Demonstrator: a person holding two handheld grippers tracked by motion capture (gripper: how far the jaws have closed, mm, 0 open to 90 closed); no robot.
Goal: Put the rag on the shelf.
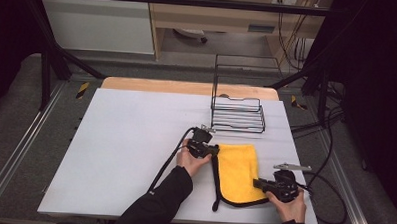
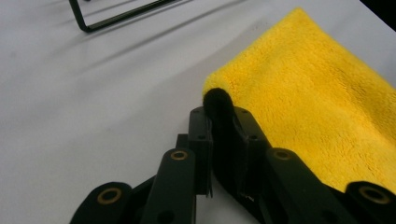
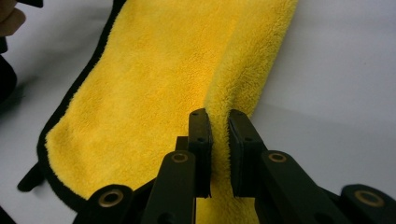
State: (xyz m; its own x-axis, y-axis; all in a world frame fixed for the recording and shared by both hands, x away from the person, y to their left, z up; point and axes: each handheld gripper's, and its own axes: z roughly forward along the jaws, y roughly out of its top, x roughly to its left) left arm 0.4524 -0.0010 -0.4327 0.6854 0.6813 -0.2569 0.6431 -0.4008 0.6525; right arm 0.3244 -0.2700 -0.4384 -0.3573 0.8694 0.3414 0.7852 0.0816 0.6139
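Clearly the yellow cloth (image 1: 238,172) is soft and light; it lies folded on the white tabletop (image 1: 130,139), at the near right, in front of the black wire rack (image 1: 237,115). It has a thick fluffy pile and a black sewn border, so I judge it will bend and sag as soon as it is lifted, and it will not keep any shape by itself. It is not fragile and not slippery, because the pile gives good friction to the jaws.

The left gripper (image 1: 211,150) is clenched on the far left corner of the cloth, where the black border bulges up between its jaws (image 2: 219,100). The right gripper (image 1: 260,183) is clenched on the near right part, on a raised ridge of yellow pile (image 3: 219,130) along the folded edge.

I think the edges and corners are the best places to hold it, because the border is firmer than the middle. With two holds well apart, the cloth can be stretched flat. A hold on one layer alone could let the fold fall open.
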